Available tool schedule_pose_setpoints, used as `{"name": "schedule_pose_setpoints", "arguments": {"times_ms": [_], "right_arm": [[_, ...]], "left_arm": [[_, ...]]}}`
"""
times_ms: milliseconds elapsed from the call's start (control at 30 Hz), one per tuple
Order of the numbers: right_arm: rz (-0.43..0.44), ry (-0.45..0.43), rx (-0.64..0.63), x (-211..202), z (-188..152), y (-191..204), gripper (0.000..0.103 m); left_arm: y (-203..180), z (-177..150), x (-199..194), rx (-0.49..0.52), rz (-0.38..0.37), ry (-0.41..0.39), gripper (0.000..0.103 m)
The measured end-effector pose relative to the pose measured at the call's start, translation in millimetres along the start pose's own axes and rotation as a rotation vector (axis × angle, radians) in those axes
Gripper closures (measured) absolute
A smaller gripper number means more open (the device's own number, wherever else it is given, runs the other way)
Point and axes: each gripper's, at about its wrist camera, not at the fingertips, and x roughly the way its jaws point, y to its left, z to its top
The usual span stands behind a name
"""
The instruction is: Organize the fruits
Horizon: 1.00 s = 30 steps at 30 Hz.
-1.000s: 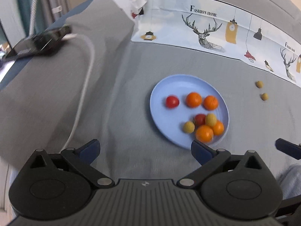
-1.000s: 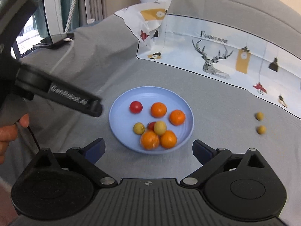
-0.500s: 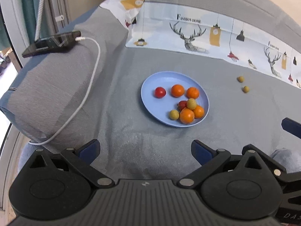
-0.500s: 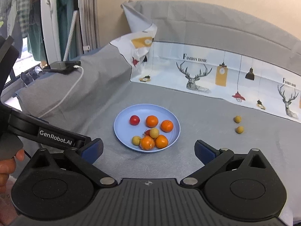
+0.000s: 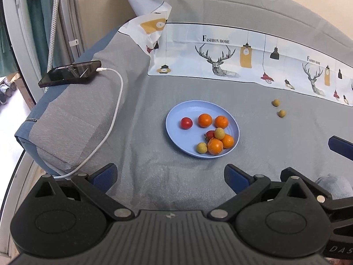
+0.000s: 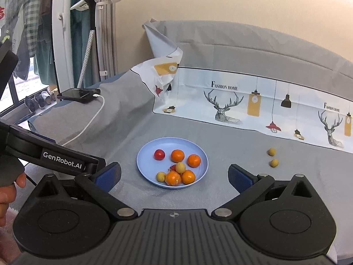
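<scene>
I am looking down on a grey bed cover [image 5: 154, 101] that fills both views, with a printed sheet [image 5: 220, 50] of deer and lamps along its far edge and a beige wall [image 6: 220, 0] behind. A phone [image 5: 70, 74] on a white cable [image 5: 114, 119] lies on the raised grey cushion [image 5: 70, 119] to my left. The blue plate [image 5: 183, 112] sits mid-cover holding four oranges, two tomatoes and two small yellow fruits; two more small yellow fruits [image 5: 278, 108] lie on the cover well to its right. My left gripper [image 5: 169, 177] and right gripper [image 6: 174, 176] both hang wide open, holding nothing, short of the plate. Only the right view shows a clothes rack [image 6: 94, 11], a window and a hand [image 6: 8, 192] on the left handle
</scene>
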Motion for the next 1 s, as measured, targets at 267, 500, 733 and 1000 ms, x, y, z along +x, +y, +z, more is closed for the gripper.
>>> {"name": "schedule_pose_setpoints", "arguments": {"times_ms": [267,500,733,1000], "right_arm": [[0.002,-0.001,-0.025,-2,1,7,0.001],[0.005,0.010,-0.027,1,2,7,0.001],[0.011,0.026,-0.020,6,2,5,0.001],[0.019,0.042,-0.007,11,0,2,0.001]], "left_arm": [[3,0,-3,-0.002,-0.003,-0.012,0.000],[4,0,-2,-0.005,-0.003,-0.009,0.000],[4,0,3,0.003,0.004,0.001,0.000],[1,2,7,0.020,0.014,0.004,0.000]]}}
